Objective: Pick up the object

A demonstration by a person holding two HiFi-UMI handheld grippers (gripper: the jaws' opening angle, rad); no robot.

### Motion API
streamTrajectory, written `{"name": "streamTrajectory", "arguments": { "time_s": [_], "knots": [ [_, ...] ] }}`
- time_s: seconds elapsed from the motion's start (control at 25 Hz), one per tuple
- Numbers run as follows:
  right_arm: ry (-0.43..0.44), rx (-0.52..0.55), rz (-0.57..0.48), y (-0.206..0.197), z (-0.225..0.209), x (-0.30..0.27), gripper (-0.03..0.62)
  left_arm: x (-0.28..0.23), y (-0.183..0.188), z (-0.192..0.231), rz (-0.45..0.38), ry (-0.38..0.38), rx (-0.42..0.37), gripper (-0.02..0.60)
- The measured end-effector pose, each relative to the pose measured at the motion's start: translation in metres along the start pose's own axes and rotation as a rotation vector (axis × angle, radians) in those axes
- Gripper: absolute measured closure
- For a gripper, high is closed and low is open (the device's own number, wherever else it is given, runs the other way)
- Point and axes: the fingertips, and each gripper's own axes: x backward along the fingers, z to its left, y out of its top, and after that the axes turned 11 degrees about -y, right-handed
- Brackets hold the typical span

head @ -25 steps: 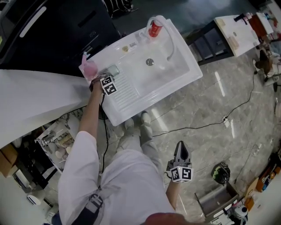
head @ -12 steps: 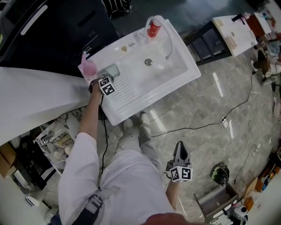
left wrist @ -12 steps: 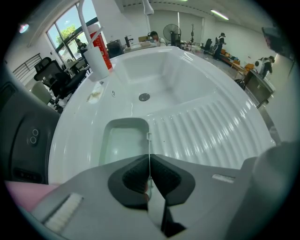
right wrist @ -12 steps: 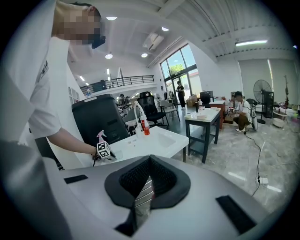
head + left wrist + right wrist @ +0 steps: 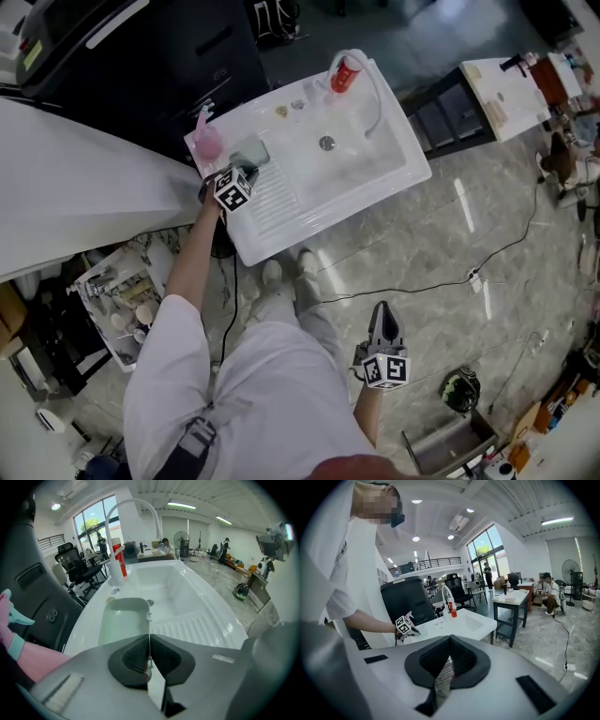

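white sink unit (image 5: 314,214) sits under and ahead of the left tongs (image 5: 149,641); basin ahead-right of them, ribbed drainboard (image 5: 197,627) just to their right, pink spray bottle (image 5: 206,141) close on their left; pale green tray (image 5: 123,620) is the object, stretching straight out from the tips over the sink's near-left ledge; left tongs clenched on its thin right-hand rim, an edge-on pinch only; can't tell whether the tray's far end is clear of the ledge; right tongs (image 5: 450,656) clenched on nothing, low by the person's side over the floor, well apart from all this; my read: lift step; a thin rim bite will want to pivot, so go straight up, slow, no wrist roll, tray level, clear of the bottle; re-grip deeper if it sags
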Motion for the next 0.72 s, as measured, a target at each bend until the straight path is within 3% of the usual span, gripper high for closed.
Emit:
{"name": "streamTrajectory", "arguments": {
  "time_s": [0.28,0.44,0.72],
  "knots": [
    [0.089,0.015,-0.018,0.006,0.021,-0.007,0.591,0.060,0.037,-0.034,-0.222,0.037,0.052,0.575],
    [0.171,0.030,-0.038,0.016,0.042,-0.016,0.591,0.118,0.064,-0.060,-0.399,0.100,0.101,0.575],
    [0.329,0.070,-0.103,0.049,0.084,-0.042,0.591,0.232,0.117,-0.107,-0.650,0.236,0.116,0.575]
  ]
}}
